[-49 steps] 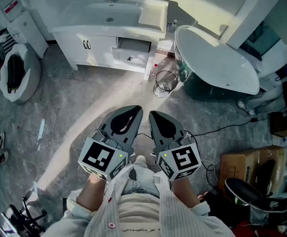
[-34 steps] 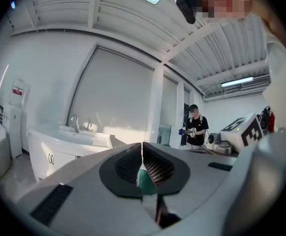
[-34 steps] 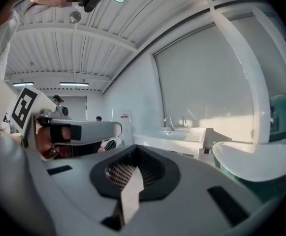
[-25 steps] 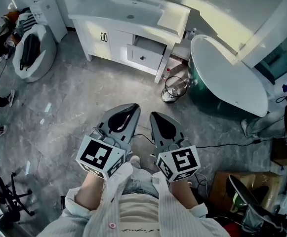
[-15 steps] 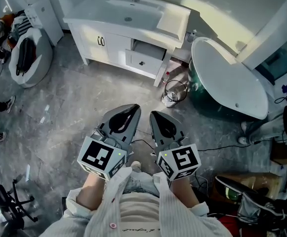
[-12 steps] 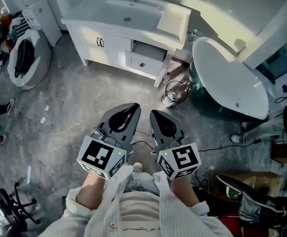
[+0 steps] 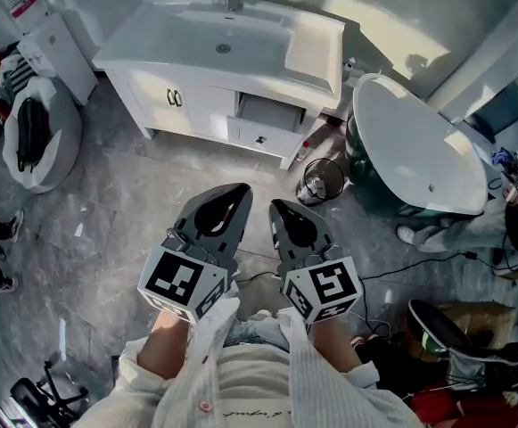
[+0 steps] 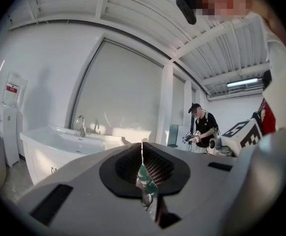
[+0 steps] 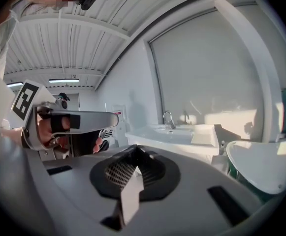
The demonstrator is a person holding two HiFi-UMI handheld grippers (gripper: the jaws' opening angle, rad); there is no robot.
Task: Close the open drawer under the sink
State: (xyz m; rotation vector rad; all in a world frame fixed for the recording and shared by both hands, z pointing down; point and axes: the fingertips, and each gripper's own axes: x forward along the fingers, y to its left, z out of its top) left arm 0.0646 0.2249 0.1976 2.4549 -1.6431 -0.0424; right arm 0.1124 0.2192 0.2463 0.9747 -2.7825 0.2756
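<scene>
**Me:** Nearer, that's the change. Over the last two seconds the vanity [image 7: 196,96] has grown in the head view and now sits closer ahead of me. Both grippers hang in front of my chest just as they did.

**Other:** So which step is this?

**Me:** The approach, I'd say. Nothing is touched yet. My left gripper [image 7: 238,190] has its jaws pressed together with only a thin slit between the pads, and nothing is held. It points at the grey floor [image 7: 125,203], well short of the cabinet.

**Other:** And the drawer?

**Me:** The drawer [image 7: 272,114] is at the right end of the vanity, below the countertop beside the sink [image 7: 207,41]. It is pulled out, so I look down into its box, with the small dark knob on its white front facing me. It is well apart from both grippers.

**Other:** Right side?

**Me:** The right gripper [image 7: 277,206] is also closed and empty, just beside the left one. Further right, a wire bin [image 7: 321,178] stands on the floor near the drawer's corner, and beyond it is the bathtub [image 7: 419,141].

**Other:** What does the next move call for?

**Me:** My guess is a few more steps forward. Then I lower one gripper, probably the right, set its closed tip flat on the drawer front, and push straight in while keeping clear of the bin.
</scene>
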